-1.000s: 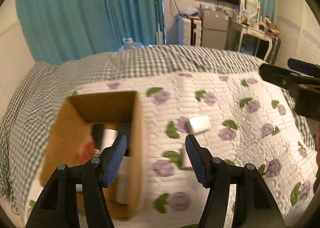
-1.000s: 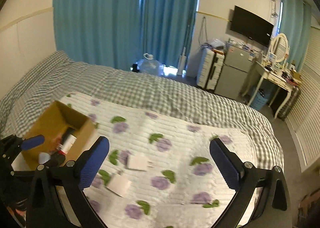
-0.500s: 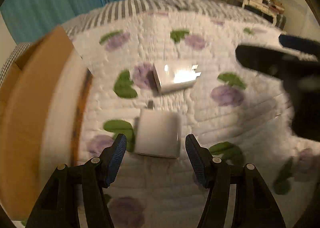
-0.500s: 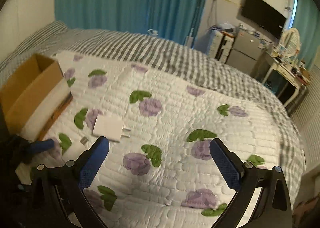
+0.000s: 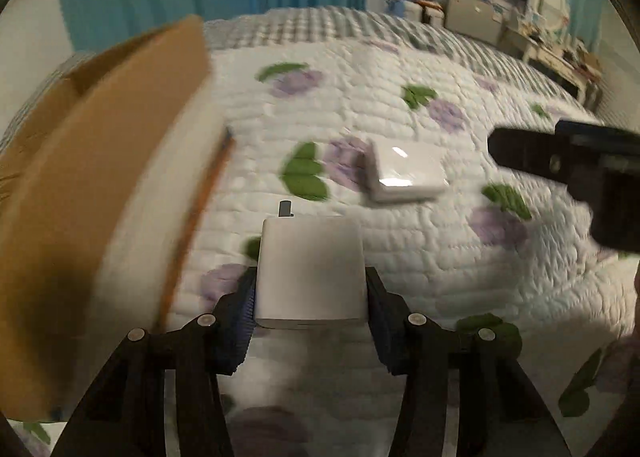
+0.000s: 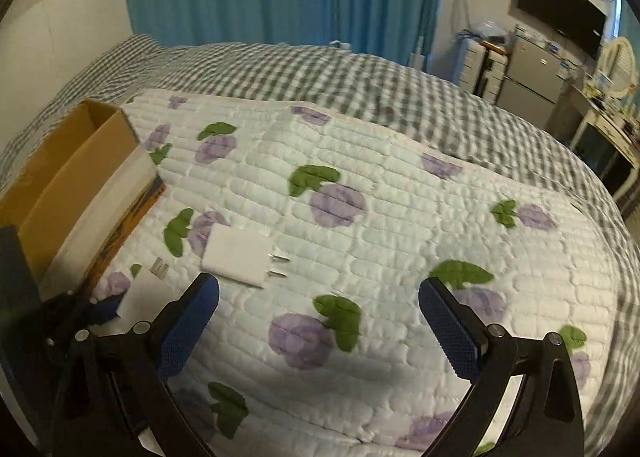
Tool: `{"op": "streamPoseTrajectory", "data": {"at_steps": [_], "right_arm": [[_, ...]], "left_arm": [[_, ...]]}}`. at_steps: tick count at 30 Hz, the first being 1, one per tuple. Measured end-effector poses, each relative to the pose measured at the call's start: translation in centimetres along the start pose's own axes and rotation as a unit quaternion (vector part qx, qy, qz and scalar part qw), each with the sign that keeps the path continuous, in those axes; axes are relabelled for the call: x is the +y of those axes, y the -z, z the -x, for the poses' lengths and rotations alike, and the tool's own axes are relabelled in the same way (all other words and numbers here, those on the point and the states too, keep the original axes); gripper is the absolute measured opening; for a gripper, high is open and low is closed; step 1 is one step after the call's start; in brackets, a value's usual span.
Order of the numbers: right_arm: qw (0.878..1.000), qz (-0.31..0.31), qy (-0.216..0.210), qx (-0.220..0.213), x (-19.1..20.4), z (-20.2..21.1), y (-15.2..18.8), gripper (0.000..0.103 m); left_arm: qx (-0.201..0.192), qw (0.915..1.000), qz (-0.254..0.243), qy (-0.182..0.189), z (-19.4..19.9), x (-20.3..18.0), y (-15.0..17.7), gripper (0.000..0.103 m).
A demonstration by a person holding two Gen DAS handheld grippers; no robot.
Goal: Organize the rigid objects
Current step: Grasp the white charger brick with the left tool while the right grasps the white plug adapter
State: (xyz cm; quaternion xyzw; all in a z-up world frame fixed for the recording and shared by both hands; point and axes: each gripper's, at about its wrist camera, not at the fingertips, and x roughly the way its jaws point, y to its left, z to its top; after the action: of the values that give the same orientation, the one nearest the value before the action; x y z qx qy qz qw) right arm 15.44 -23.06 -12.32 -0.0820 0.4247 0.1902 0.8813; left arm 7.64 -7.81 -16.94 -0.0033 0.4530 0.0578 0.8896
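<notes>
Your left gripper has just been closing, its jaws now against the near white charger on the quilt, right of the cardboard box. Your right gripper gapes wide and empty, the second charger lying just beyond its left finger.

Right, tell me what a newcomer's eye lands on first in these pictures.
First, the white charger block low in the left wrist view, sitting between the pads of the left tongs, which have just been closing around it. Next, the second white charger lying prongs-out on the flowered quilt, ahead of the open right tongs. Then the cardboard box at the quilt's left edge.
</notes>
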Motion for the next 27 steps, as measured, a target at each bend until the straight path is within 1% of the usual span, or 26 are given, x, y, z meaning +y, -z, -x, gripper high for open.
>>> {"op": "streamPoseTrajectory", "data": {"at_steps": [4, 6, 10, 12, 15, 20, 21, 22, 23, 24, 25, 27], "right_arm": [[0.999, 0.039, -0.018, -0.004, 1.5, -0.5, -0.6, 0.098], [0.998, 0.065, -0.022, -0.002, 2.5, -1.2, -1.0, 0.097], [0.993, 0.112, -0.022, 0.008, 4.3, -3.1, -1.4, 0.093], [0.992, 0.117, -0.033, 0.021, 4.8, -4.3, -1.4, 0.093], [0.991, 0.124, -0.041, 0.032, 5.2, -5.7, -1.5, 0.092], [0.989, 0.126, -0.050, 0.051, 5.3, -7.9, -1.5, 0.092], [0.989, 0.123, -0.052, 0.055, 5.2, -8.2, -1.6, 0.088], [0.989, 0.120, -0.053, 0.060, 5.1, -8.6, -1.5, 0.081], [0.990, 0.116, -0.055, 0.066, 5.0, -8.9, -1.6, 0.077], [0.989, 0.113, -0.062, 0.067, 4.9, -8.9, -1.5, 0.070], [0.989, 0.114, -0.067, 0.064, 5.0, -8.8, -1.4, 0.065], [0.989, 0.118, -0.064, 0.058, 5.1, -8.3, -1.3, 0.064]], "left_arm": [[-0.008, 0.9994, 0.031, -0.010, 0.5, 1.6, -0.3, 0.050], [-0.010, 0.9991, 0.038, -0.015, 0.3, 1.5, -0.4, 0.050], [-0.011, 0.9952, 0.092, -0.032, -0.2, 2.0, -0.4, 0.050], [-0.014, 0.9938, 0.103, -0.041, -0.5, 2.0, -0.4, 0.050], [-0.012, 0.9923, 0.116, -0.042, -1.0, 1.9, -0.6, 0.050], [-0.007, 0.9922, 0.114, -0.050, -1.9, 1.6, -0.8, 0.050], [-0.007, 0.9922, 0.114, -0.050, -2.0, 1.6, -0.8, 0.050], [-0.008, 0.9921, 0.114, -0.050, -2.0, 1.6, -0.8, 0.050], [-0.008, 0.9921, 0.115, -0.049, -1.9, 1.6, -0.8, 0.050], [-0.007, 0.9920, 0.116, -0.048, -1.9, 1.7, -0.8, 0.050], [-0.007, 0.9920, 0.117, -0.048, -1.8, 1.7, -0.8, 0.050], [-0.007, 0.9922, 0.115, -0.048, -1.7, 1.7, -0.7, 0.050]]}}
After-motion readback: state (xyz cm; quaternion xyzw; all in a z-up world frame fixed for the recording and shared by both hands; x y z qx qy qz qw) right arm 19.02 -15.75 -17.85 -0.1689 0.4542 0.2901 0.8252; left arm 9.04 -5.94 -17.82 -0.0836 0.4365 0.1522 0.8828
